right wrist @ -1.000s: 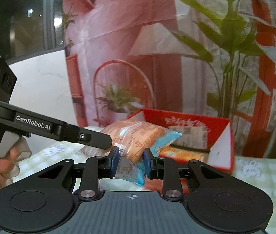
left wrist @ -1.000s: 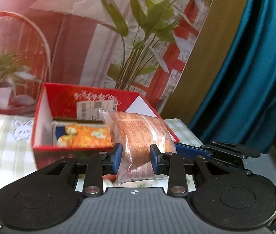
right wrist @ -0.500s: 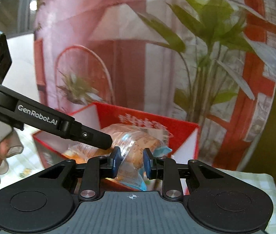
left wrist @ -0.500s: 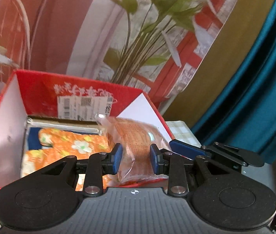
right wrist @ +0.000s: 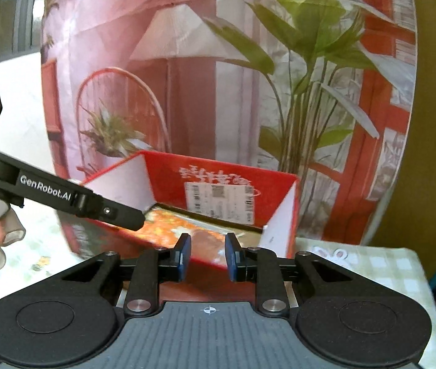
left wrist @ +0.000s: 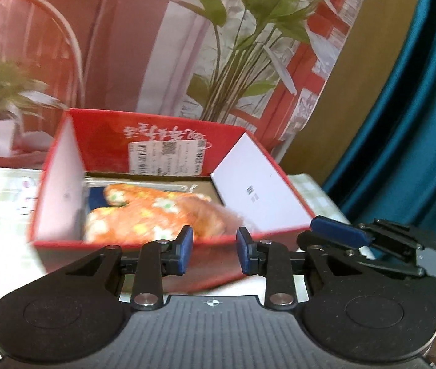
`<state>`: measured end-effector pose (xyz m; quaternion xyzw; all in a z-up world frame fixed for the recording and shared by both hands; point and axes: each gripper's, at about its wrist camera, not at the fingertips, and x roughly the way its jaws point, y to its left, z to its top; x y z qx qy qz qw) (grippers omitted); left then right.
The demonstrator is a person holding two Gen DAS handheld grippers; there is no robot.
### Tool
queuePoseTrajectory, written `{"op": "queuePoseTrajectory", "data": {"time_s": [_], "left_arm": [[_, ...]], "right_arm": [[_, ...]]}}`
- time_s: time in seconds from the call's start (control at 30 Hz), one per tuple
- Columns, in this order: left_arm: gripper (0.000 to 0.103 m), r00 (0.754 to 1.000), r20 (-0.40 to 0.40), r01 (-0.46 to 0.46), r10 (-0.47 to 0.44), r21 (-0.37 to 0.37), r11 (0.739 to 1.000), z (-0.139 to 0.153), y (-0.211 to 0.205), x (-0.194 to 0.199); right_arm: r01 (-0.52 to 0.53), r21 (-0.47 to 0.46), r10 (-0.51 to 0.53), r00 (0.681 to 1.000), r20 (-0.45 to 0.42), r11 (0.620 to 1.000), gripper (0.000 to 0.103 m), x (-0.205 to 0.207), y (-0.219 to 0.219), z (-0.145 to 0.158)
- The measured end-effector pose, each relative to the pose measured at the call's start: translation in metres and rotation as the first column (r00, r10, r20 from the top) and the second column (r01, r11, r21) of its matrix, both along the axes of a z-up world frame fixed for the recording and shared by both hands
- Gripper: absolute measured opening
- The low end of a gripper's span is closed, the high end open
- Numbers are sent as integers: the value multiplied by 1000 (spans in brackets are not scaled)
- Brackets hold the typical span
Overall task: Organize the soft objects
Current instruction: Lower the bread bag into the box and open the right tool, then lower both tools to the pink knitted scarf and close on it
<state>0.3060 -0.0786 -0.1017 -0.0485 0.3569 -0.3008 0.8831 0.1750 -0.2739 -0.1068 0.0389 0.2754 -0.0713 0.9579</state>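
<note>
Green-checked tablecloth [right wrist: 371, 264] under red box [left wrist: 162, 141], painted backdrop [right wrist: 187, 61] behind.

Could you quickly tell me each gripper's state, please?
Left gripper: open, empty.
Right gripper: cannot tell whether it grips the snack bag.

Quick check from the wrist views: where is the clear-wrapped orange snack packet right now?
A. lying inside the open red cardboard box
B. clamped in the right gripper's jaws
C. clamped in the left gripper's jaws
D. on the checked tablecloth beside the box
A: the clear-wrapped orange snack packet lies in the open red cardboard box beside the orange floral pack, with nothing between either gripper's jaws.
</note>
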Motion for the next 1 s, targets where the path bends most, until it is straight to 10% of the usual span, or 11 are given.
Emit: {"op": "queuePoseTrajectory", "data": {"time_s": [0.53,1.0], "left_arm": [[45,994,-76,-77,82,71,995,-20,79,-129],[68,949,-262,-155,175,94,983,-76,116,-192]], "right_arm": [[-49,71,52,998,-44,996,24,-98,96,-19],[-20,5,21,984,-176,1000,73,-157,141,-43]]}}
